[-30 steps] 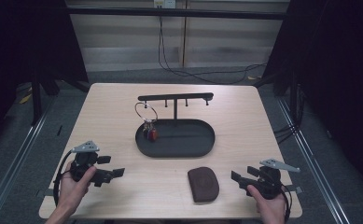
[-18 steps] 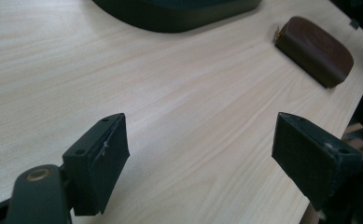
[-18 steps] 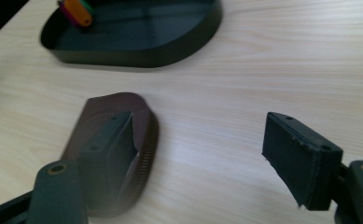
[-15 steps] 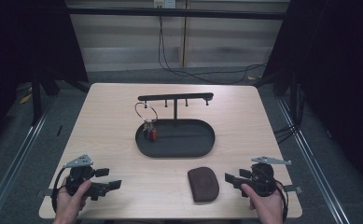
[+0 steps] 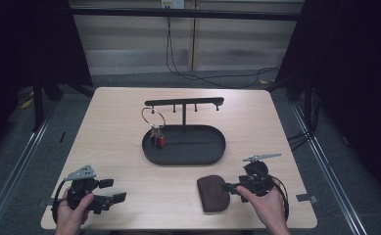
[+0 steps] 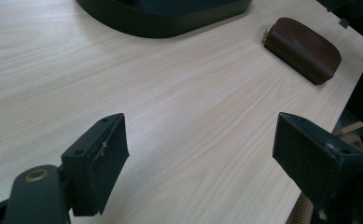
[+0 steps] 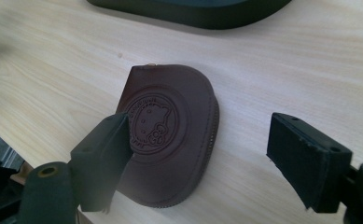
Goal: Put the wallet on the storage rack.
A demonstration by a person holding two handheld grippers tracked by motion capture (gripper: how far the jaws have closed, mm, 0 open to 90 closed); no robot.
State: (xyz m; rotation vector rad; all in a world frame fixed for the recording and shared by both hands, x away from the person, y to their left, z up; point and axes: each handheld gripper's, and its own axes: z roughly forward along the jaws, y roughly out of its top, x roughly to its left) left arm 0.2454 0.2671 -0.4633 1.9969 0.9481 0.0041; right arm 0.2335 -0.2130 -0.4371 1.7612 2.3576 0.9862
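The fingers (image 7: 102,158) of the right gripper (image 5: 237,186) are spread wide, having just been opening, and nothing is pinched between them. In the right gripper view one finger is seen over the near edge of the brown leather pouch (image 7: 170,135), while the other is held well to the side over bare wood; whether the pouch is touched cannot be told. The pouch is laid flat on the counter (image 5: 114,142), its stamped round emblem facing up and a zip run along its curved edge. In the high view it is placed near the front edge, just beside the right gripper and a little in front of the dark oval tray (image 5: 217,152).

The fingers (image 6: 97,158) of the left gripper (image 5: 110,192) are likewise held wide apart, with only bare counter between them. That gripper is held in the left hand (image 5: 73,210) at the front left corner, well apart from the pouch, which is seen far off in the left gripper view.

Behind the tray's middle a black rack (image 5: 184,102) with small pegs is raised on a post. A metal ring (image 5: 153,117) with a small red charm (image 5: 159,141) is hung at its left end, the charm resting in the tray.
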